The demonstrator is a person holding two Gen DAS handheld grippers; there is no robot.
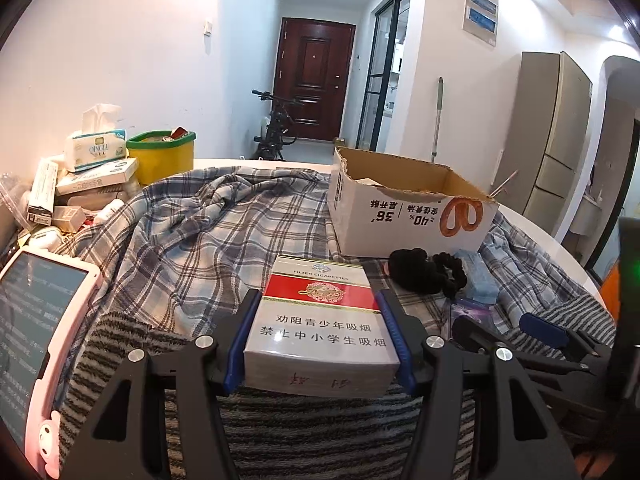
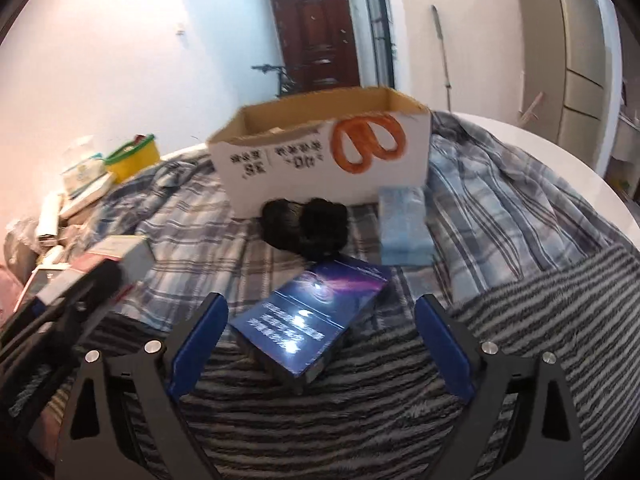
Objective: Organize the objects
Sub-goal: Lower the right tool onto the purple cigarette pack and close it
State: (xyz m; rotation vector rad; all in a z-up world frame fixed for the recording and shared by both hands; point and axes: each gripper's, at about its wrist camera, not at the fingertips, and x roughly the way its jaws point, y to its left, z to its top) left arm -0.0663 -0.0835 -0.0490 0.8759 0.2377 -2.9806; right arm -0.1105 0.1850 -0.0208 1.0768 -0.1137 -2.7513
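I see a round white table [image 1: 568,248] draped with a plaid cloth [image 1: 208,232] and a striped towel [image 2: 540,320], clutter piled at its left edge.

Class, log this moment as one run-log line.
left gripper: shut on cigarette pack | right gripper: open over blue box | cardboard box: behind

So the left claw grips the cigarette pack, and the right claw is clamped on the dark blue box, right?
Not quite. The right claw is open; the blue box lies loose between its fingers, as the right wrist view shows. The left claw does grip the cigarette pack.
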